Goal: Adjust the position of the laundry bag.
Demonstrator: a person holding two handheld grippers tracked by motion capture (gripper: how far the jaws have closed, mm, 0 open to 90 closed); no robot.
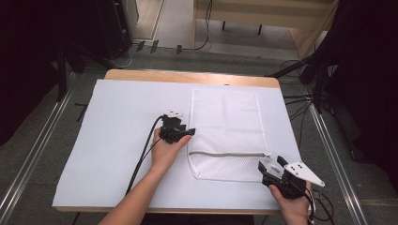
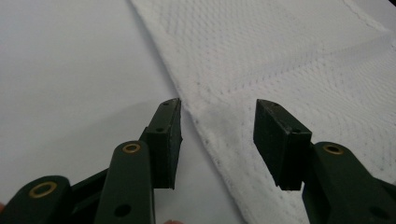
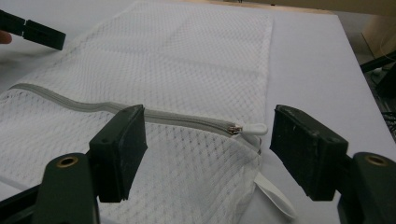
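Observation:
A white mesh laundry bag (image 1: 225,126) lies flat on the white table cover (image 1: 112,154). A grey zipper (image 1: 227,153) runs across it near the front end. My left gripper (image 1: 187,132) is open at the bag's left side. In the left gripper view, the left gripper (image 2: 218,102) straddles the edge of the bag (image 2: 289,60). My right gripper (image 1: 271,162) is open just off the bag's front right corner. In the right gripper view, the zipper pull (image 3: 250,129) lies ahead of the open right gripper (image 3: 208,112), apart from both jaws.
A white loop tab (image 3: 275,196) sticks out from the bag's corner. The left gripper's black cable (image 1: 141,159) trails toward the front edge. The wooden table edge (image 1: 187,76) shows at the back. Cables and stands (image 1: 305,101) crowd the floor to the right.

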